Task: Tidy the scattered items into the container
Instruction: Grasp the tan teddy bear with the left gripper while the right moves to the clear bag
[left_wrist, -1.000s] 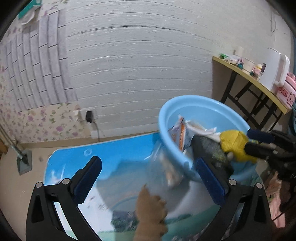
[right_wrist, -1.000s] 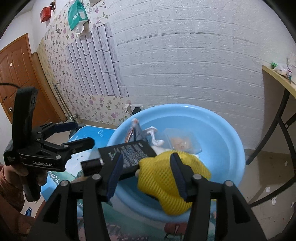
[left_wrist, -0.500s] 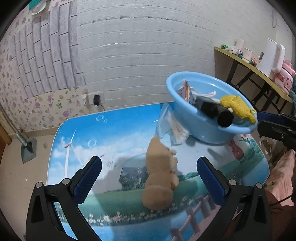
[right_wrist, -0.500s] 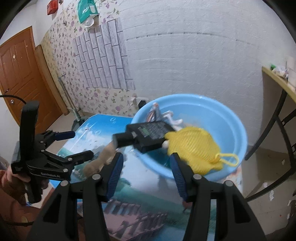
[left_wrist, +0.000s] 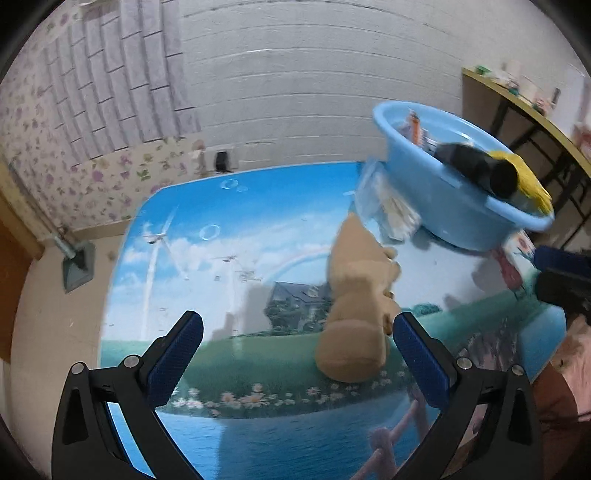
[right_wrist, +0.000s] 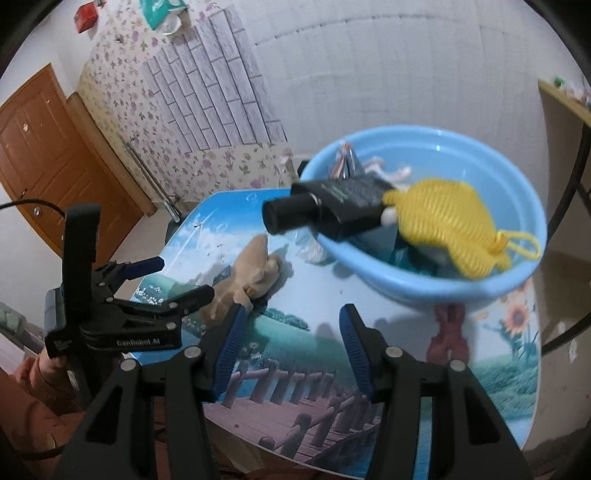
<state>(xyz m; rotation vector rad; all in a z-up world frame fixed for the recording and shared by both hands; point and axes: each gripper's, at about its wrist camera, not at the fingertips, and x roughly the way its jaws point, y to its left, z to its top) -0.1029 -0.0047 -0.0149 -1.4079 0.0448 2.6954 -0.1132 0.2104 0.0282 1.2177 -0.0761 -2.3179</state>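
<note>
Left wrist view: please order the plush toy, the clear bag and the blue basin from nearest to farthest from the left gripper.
1. Plush toy, lying on the table just ahead, toward the right finger.
2. Clear bag, beyond the toy, against the basin's side.
3. Blue basin, farthest, at upper right.

Even indoor light, soft shadows, glare on table (left_wrist: 258, 229), motion blur, fisheye-warped edges.

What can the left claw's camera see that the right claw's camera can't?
Only the left wrist view shows the wall socket and the kettle shelf items. Only the right wrist view shows the brown door and the whole left claw, open. Both show the blue basin holding the yellow mesh pouch and black bottle, and the tan plush toy on the table.
</note>
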